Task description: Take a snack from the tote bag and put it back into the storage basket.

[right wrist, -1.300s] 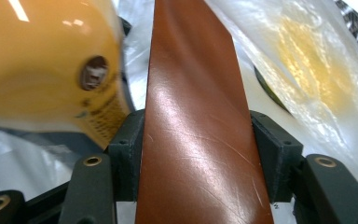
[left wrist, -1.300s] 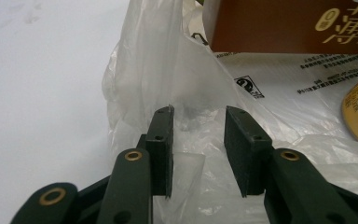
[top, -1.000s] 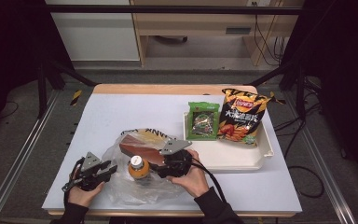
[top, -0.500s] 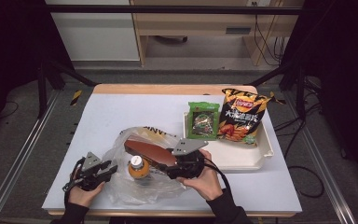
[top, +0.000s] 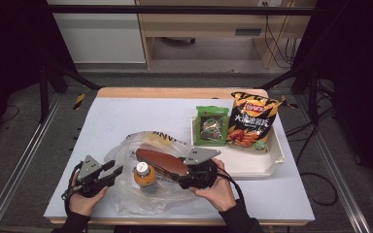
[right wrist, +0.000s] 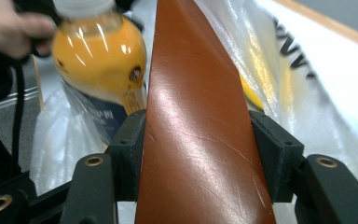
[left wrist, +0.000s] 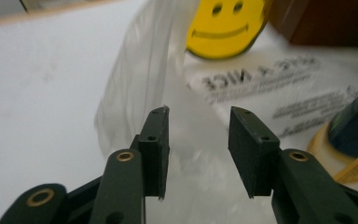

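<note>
A clear plastic bag [top: 161, 140] with a yellow smiley [left wrist: 226, 28] lies crumpled at the table's front left. An orange juice bottle [top: 144, 175] stands in it, upright. My right gripper [top: 178, 174] is shut on a glossy brown case [top: 158, 162], which slants up to the left over the bag; both pads press its sides [right wrist: 191, 84], with the bottle [right wrist: 100, 51] just behind. My left gripper [top: 115, 169] sits at the bag's left edge. Its jaws [left wrist: 199, 116] have just been opening and stand apart, with loose bag film [left wrist: 135, 79] lying between them, ungripped.
A white tray [top: 272, 162] at the right holds a green snack packet [top: 211, 125] and an orange chip bag [top: 250, 121]. The table's front edge [top: 175, 224] runs just under both hands. Bare tabletop [top: 136, 111] lies behind the bag.
My right gripper has moved right with the brown case in its grip. The left gripper's jaws have widened slightly while that hand stayed put.
</note>
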The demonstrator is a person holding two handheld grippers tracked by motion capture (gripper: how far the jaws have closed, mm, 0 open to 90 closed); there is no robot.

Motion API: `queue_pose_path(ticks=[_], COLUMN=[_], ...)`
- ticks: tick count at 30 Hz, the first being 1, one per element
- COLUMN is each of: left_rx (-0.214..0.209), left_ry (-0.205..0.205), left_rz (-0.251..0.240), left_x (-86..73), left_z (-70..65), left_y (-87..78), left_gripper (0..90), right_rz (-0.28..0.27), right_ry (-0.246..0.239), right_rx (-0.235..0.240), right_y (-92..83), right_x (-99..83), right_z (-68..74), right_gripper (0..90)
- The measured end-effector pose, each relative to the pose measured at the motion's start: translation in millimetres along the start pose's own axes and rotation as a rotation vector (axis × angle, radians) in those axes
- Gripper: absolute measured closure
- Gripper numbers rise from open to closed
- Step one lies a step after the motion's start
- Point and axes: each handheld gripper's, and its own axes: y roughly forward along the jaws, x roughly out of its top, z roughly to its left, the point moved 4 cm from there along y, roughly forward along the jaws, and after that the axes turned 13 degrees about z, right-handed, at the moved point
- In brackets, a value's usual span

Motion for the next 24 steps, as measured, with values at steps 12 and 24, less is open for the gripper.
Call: queue_pose_path(ticks=[12, 24], left_rx=[0.049, 0.013], left_ry=[0.033, -0.011], left_rz=[-0.067, 0.077], left_x=[55.2, 51.3], left_z=[6.6, 21.1], left_y=[-15.6, 60.3], left_gripper=[59.8, 88.5], right_rz=[0.077, 0.003], right_ry=[-0.002, -0.033], right_rx=[-0.006, 0.011], right_y=[27.2, 15.3], right_x=[-10.9, -5.9], right_z=[4.9, 3.3], right_gripper=[43.8, 43.8])
